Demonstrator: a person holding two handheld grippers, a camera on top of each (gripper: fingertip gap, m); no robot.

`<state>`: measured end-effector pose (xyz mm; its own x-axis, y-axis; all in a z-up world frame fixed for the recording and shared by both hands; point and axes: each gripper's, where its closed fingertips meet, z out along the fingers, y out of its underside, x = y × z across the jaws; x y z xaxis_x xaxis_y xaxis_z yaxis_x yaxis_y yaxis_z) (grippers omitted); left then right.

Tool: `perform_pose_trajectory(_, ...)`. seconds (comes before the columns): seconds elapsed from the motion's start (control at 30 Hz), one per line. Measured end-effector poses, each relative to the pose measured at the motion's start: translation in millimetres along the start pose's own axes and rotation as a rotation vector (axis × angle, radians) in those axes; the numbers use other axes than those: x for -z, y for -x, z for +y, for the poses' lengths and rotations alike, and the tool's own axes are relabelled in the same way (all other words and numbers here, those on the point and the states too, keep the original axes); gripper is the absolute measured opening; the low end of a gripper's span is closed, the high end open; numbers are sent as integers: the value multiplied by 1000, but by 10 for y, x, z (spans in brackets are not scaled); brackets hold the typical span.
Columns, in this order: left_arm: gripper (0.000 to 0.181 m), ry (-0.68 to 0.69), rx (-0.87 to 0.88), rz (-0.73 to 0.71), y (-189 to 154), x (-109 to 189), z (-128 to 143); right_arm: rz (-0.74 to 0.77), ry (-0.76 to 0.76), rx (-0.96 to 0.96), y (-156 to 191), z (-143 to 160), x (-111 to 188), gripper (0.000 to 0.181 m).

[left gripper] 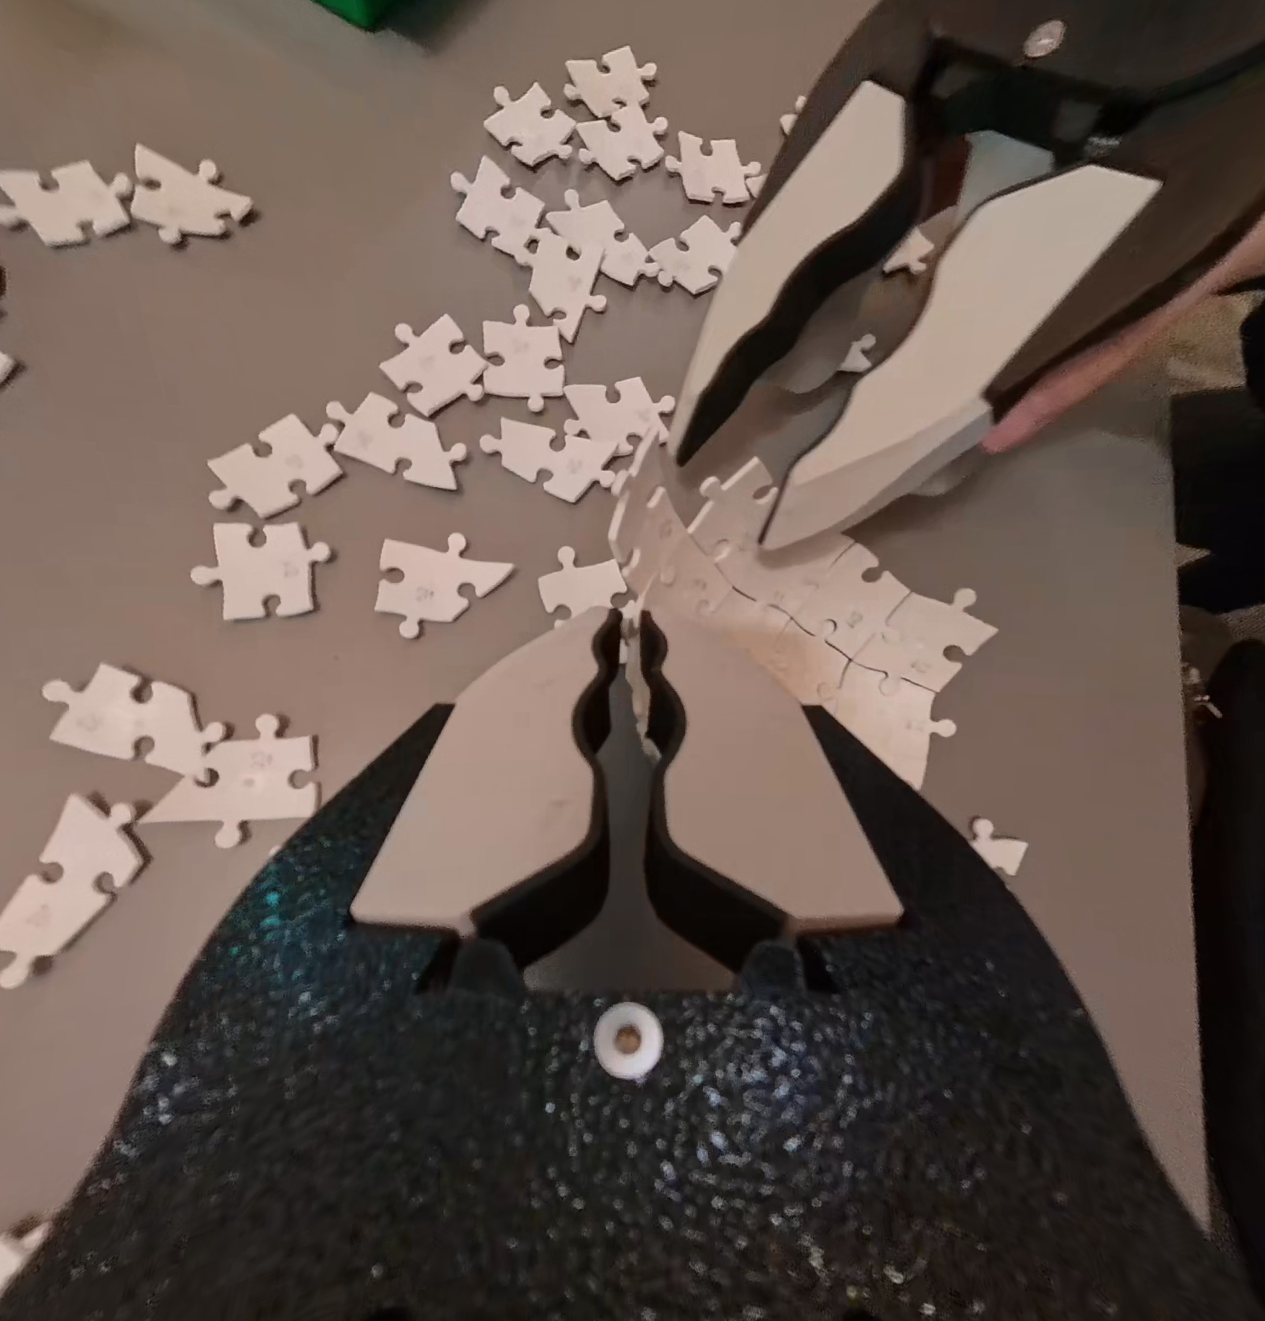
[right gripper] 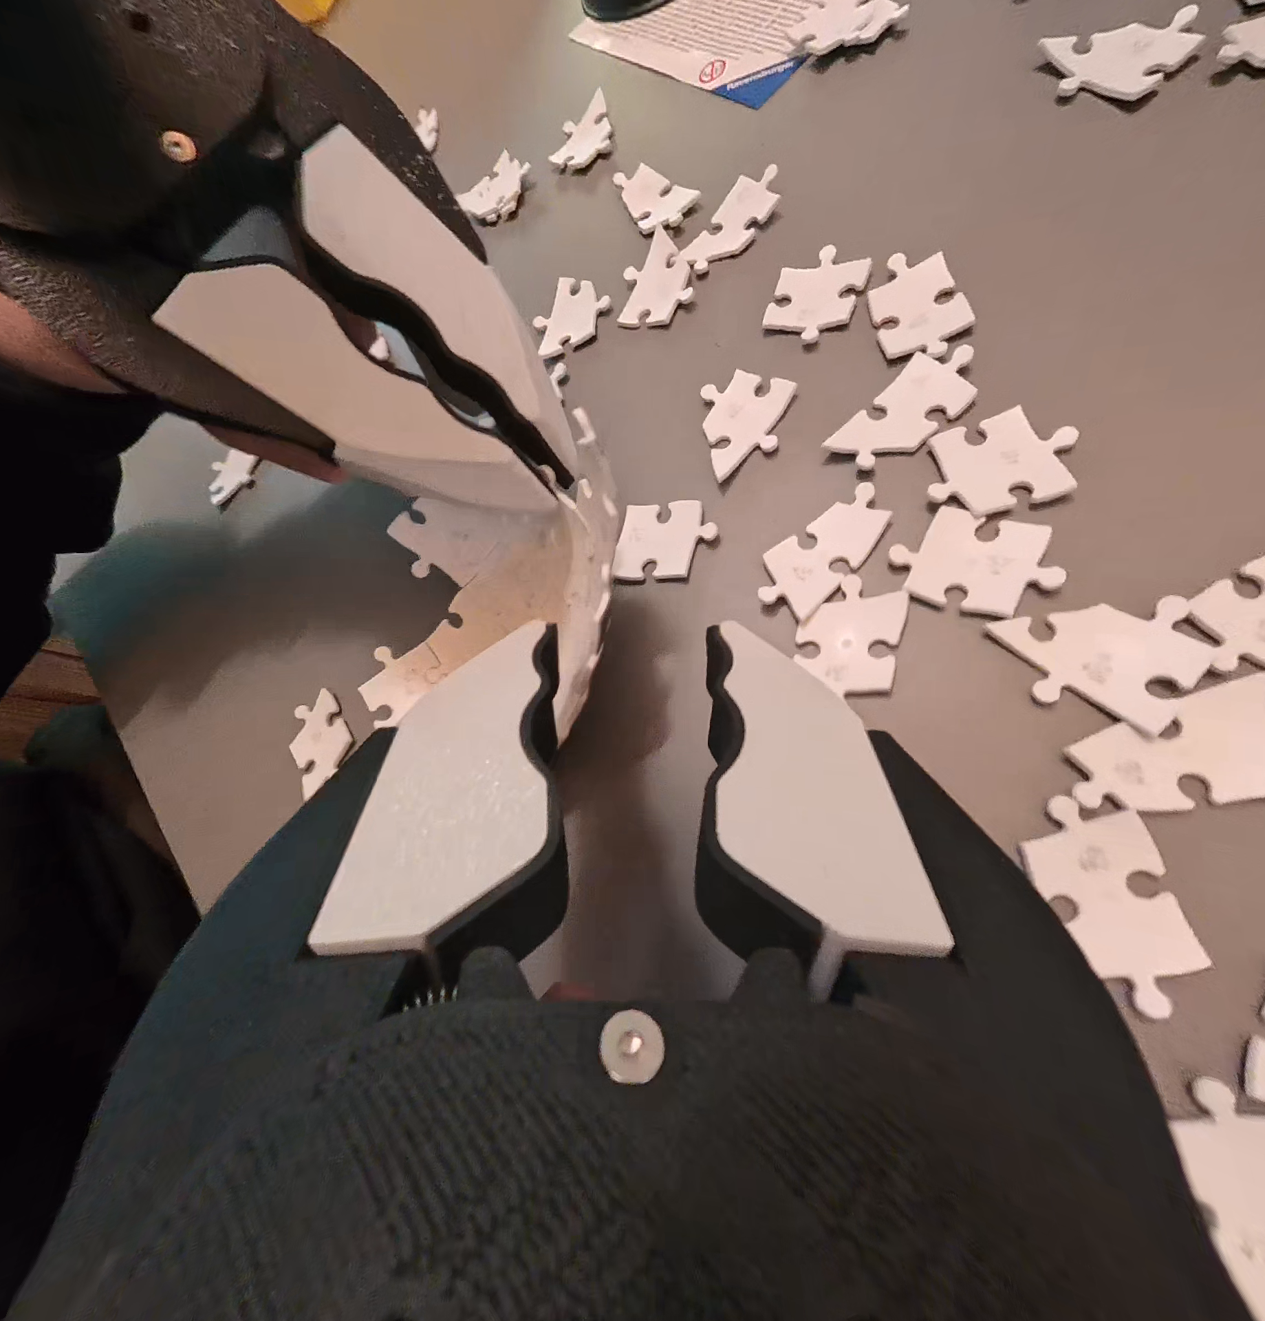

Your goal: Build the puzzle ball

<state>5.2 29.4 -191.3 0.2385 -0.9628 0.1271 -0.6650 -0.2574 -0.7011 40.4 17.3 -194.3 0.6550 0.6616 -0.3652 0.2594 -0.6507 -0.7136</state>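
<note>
**Left claw pinching the curved strip, right one open beside it**

The left gripper (left gripper: 633, 622) was clamped on the rim of the joined puzzle section (left gripper: 815, 622), which sat near the table (left gripper: 329, 93) edge. The right gripper (right gripper: 633, 643) was spread apart, one finger touching the section. Loose pieces (right gripper: 979, 557) crowded the far side; bare table lay between the right fingers.

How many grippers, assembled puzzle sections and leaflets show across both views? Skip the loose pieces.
Grippers: 2, the left gripper shut on the section's edge and the right gripper open
Assembled curved puzzle section: 1
Printed leaflet: 1
Total: 4
</note>
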Motion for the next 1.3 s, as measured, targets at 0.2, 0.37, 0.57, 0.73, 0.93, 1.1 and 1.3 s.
perform_pose_trajectory(0.2,5,56,-83,-56,28,9,34,-48,1,57,50,-35,-100,5)
perform_pose_trajectory(0.37,13,0,-59,-72,18,8,-87,-8,-9,93,38,-67,-66,4)
perform_pose_trajectory(0.57,38,-104,21,-227,159,268,-204,90,-56,146,-47,-147,-25,4)
perform_pose_trajectory(0.73,41,-261,119,-435,253,744,-60,135,-110,176,-118,-227,-29,4)
perform_pose_trajectory(0.93,55,-335,207,-717,204,1194,608,133,-186,236,-116,-318,-63,4)
perform_pose_trajectory(1.1,71,-239,279,-969,362,1666,1315,130,-276,275,-151,-407,-10,3)
perform_pose_trajectory(1.3,65,-358,494,-986,475,1973,1656,175,-238,314,-262,-337,48,4)
